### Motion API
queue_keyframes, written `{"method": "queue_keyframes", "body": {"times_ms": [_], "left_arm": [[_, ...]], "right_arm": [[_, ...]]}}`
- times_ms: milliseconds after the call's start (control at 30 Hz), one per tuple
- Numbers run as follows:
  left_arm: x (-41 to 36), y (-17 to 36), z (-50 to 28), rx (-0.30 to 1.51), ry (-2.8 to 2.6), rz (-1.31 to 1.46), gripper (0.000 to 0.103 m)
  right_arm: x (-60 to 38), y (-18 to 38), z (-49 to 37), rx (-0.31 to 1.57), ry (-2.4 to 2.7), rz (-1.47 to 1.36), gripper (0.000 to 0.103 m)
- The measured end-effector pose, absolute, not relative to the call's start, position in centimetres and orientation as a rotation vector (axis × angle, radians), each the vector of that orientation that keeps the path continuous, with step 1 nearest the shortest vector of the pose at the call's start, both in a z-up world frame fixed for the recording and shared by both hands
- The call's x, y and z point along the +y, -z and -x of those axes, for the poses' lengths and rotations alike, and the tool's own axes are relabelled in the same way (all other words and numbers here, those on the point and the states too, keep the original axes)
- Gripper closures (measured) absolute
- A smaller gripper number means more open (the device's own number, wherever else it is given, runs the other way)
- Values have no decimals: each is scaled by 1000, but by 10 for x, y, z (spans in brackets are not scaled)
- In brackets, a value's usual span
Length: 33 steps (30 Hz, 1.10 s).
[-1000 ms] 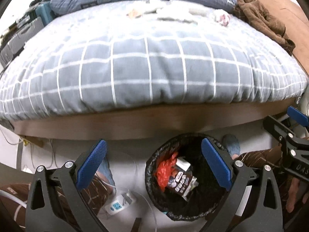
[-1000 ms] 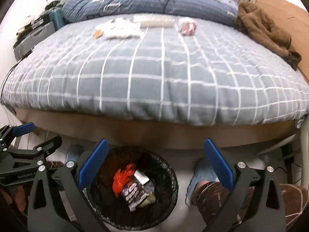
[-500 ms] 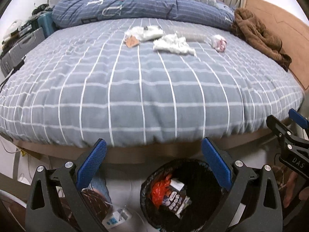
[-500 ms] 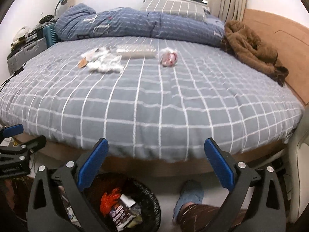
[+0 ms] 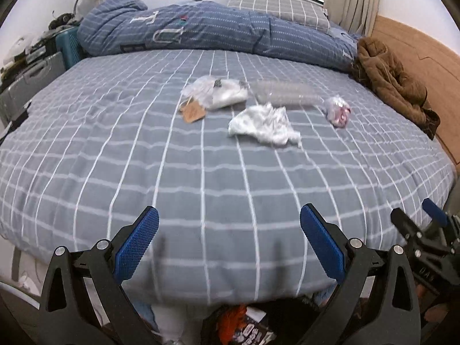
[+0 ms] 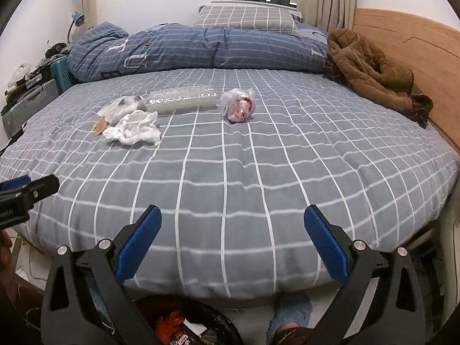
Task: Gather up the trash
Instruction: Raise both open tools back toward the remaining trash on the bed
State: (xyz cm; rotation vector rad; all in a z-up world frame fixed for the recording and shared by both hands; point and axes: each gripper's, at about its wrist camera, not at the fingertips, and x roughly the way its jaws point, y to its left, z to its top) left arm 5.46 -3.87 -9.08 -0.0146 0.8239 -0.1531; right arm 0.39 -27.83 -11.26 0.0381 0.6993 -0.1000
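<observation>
Trash lies on the grey checked bed: a crumpled white tissue, a clear plastic wrapper with a brown paper tag, a long bubble-wrap roll, and a small bag with red print. My left gripper and right gripper are both open and empty, held over the bed's near edge. A black bin with trash stands on the floor below them.
A blue rolled duvet and a pillow lie at the back. A brown coat lies by the wooden headboard on the right. Cases and clutter stand left of the bed. A slippered foot is on the floor.
Both grippers have risen and tilted up from the bin toward the bed top. The bin has slid to the bottom edge of both views. The jaws stay open.
</observation>
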Motion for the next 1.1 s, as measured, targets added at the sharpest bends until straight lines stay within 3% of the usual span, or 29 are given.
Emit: {"method": "queue_keyframes", "body": {"times_ms": [1100], "left_arm": [[-103,107,-196,832,217,-59,6]], "right_arm": [[-313,110,-189,702,110,-44,11]]}}
